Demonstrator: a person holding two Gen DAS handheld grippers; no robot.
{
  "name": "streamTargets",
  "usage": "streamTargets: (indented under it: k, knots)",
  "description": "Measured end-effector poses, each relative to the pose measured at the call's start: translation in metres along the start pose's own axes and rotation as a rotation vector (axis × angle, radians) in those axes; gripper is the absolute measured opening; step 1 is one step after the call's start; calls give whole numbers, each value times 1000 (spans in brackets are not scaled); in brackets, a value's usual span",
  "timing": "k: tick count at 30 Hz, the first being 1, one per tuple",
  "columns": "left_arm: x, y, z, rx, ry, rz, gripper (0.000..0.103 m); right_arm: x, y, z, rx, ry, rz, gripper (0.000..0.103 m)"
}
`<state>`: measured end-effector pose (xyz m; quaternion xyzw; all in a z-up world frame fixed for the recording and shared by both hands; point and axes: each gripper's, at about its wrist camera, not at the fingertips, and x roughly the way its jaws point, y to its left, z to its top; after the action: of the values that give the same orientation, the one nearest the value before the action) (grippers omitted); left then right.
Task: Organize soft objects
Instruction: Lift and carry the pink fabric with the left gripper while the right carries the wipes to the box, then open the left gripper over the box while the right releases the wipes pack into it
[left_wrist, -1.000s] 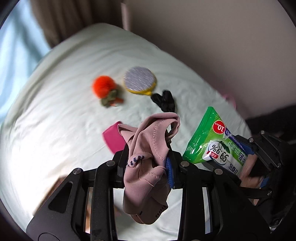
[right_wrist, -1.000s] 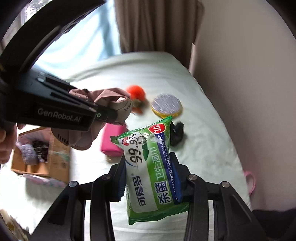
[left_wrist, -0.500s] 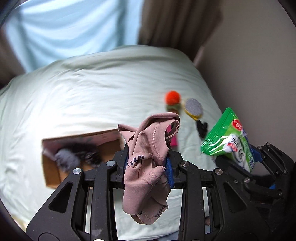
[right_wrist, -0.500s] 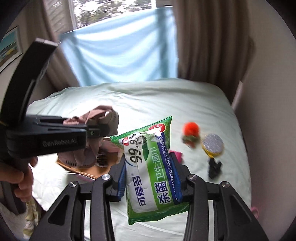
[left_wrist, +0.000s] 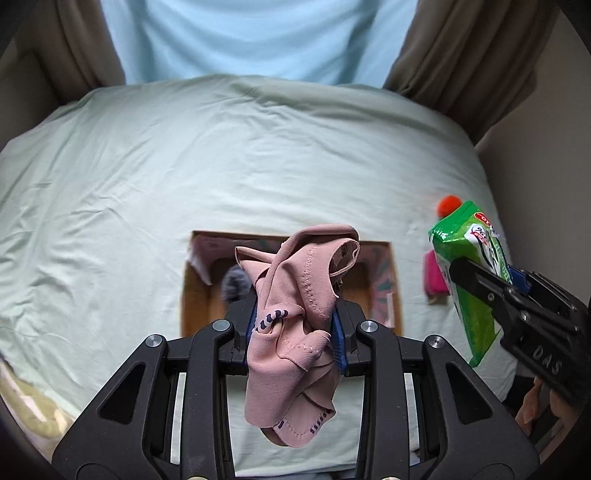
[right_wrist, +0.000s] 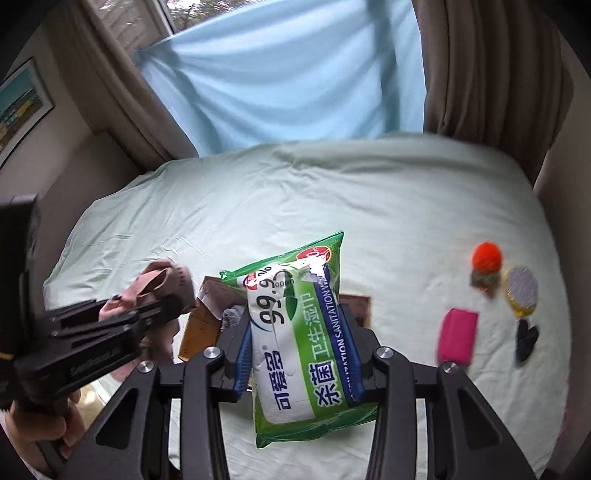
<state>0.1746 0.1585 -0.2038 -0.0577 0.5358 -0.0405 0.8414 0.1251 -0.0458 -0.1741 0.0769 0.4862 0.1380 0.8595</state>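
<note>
Now I am carrying both loads over to the box (left_wrist: 380, 280) on the bed (left_wrist: 147, 177), which was off to the side a second ago. Left gripper (left_wrist: 295, 332) is pinching the pink cloth (left_wrist: 295, 325) above it; right gripper (right_wrist: 299, 354) is clamping the wipes (right_wrist: 299, 332), nearing the drop.

The dusty-pink knit cloth garment (left_wrist: 295, 295) looks matt and finely ribbed, with stitched seams and raw edges. The green plastic wipes pack (right_wrist: 306, 332) is glossy and crinkled. The black left claw (left_wrist: 295, 328) is matt plastic with bright metal screw heads and blue pads. The pale-green bed sheet (left_wrist: 184, 166) is smooth, softly creased cloth. The brown cardboard box (left_wrist: 192, 295) is dull paperboard. The orange pompom (right_wrist: 487, 255) looks fluffy; the magenta pouch (right_wrist: 457, 334) is blurred.
</note>
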Motion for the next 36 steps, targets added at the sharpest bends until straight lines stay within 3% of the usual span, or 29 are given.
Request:
streamTargets:
  k: [6, 10, 16, 27, 28, 30, 31, 32, 33, 34, 36]
  knots:
    - [55, 48, 2, 3, 84, 13, 28, 75, 2, 0, 135, 141, -17, 38]
    - [104, 56, 1, 23, 160, -3, 28, 114, -2, -8, 208, 208, -63, 38]
    - [163, 46, -2, 51, 243, -34, 28, 161, -21, -15, 281, 286, -108, 38]
    - [217, 13, -14, 198, 346, -60, 28, 198, -46, -19, 386, 388, -112, 38]
    - [216, 11, -14, 213, 335, -68, 33, 199, -48, -19, 396, 388, -111, 39]
    - [210, 10, -13, 244, 326, -73, 73, 201, -51, -18, 415, 385, -85, 41]
    - [208, 10, -14, 257, 332, -74, 103, 203, -52, -18, 418, 390, -67, 46]
    - [206, 11, -15, 263, 324, -62, 103, 205, -52, -17, 412, 398, -57, 65]
    - [202, 15, -16, 261, 305, -52, 102, 206, -51, -17, 403, 398, -53, 90]
    - [199, 19, -17, 251, 306, -53, 102, 206, -49, -16, 392, 392, -47, 98]
    - [198, 28, -17, 213, 323, -61, 102, 203, -45, -16, 360, 370, -44, 101]
